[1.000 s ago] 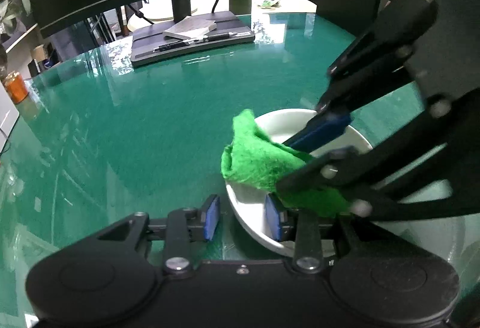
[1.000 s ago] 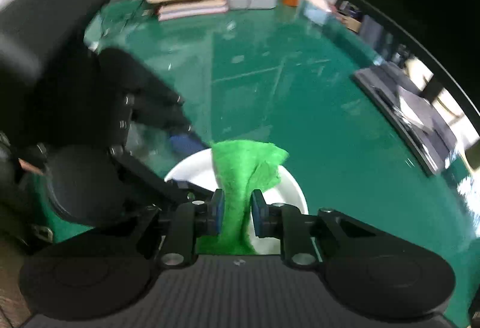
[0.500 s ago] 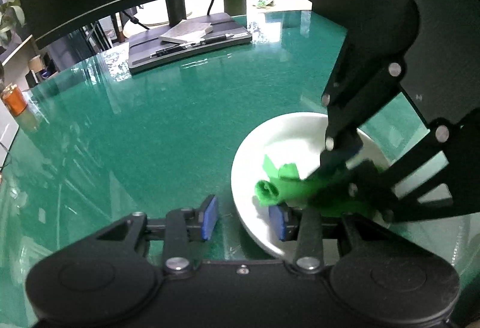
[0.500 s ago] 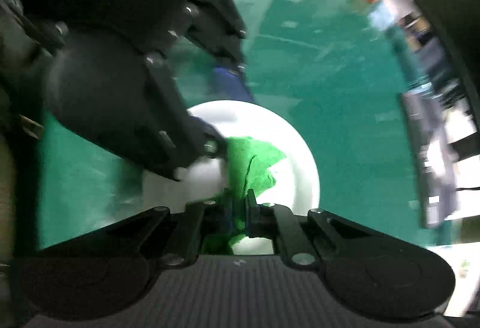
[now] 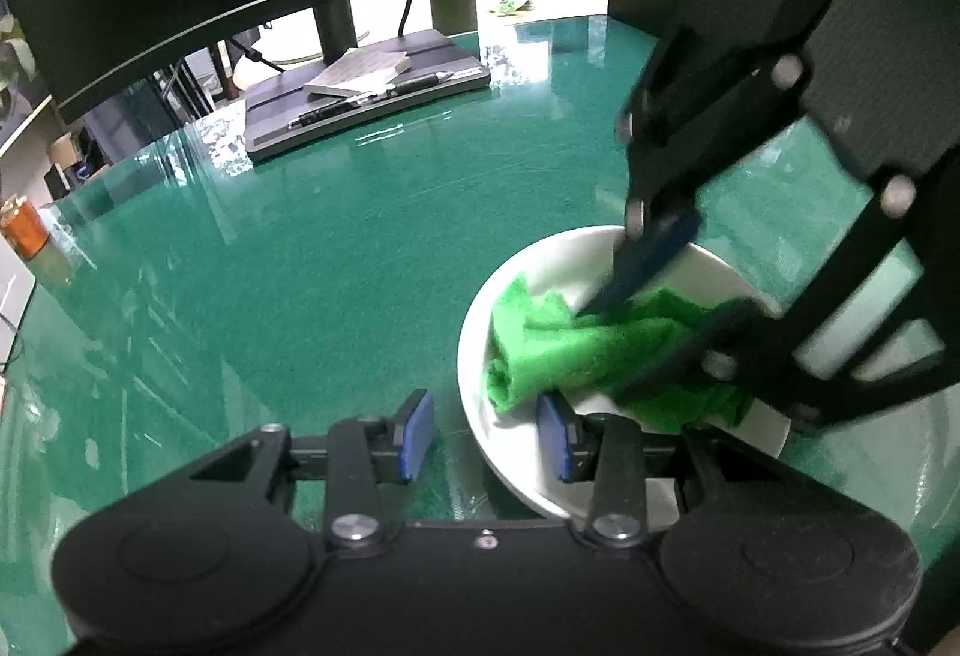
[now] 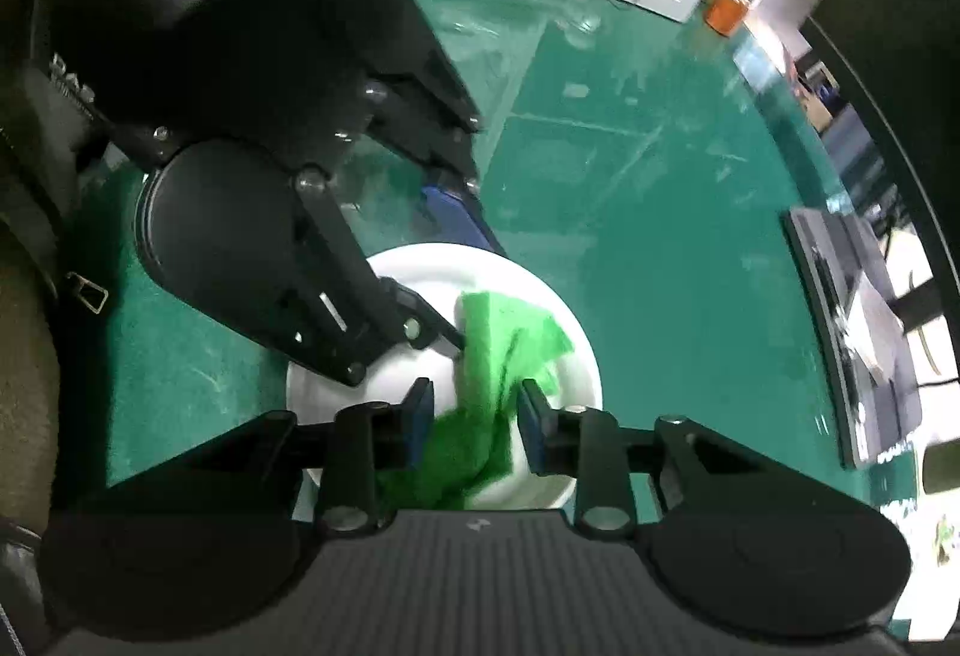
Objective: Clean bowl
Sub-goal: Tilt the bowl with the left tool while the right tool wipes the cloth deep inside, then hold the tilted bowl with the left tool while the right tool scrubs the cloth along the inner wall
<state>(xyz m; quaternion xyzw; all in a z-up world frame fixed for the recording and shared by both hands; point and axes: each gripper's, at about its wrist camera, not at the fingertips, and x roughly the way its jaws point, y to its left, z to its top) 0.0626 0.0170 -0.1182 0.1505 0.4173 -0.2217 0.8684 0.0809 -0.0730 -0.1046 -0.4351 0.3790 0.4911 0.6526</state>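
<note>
A white, shallow ceramic bowl [image 5: 543,251] sits on the glossy green glass-topped table [image 5: 300,266], just in front of the person holding the two tools. The left gripper [image 5: 485,437] straddles the bowl's near rim, one blue pad outside and one inside, apparently to stop the bowl sliding. Its jaws stand apart, but I cannot tell whether they actually pinch the wall. The right gripper [image 6: 474,419] points steeply down into the bowl with its jaws clamped on a crumpled bright green cloth [image 5: 576,350], bunched so a thick wad rubs the inner surface. Wiping looks under way. The bare white far side probably needs covering next.
</note>
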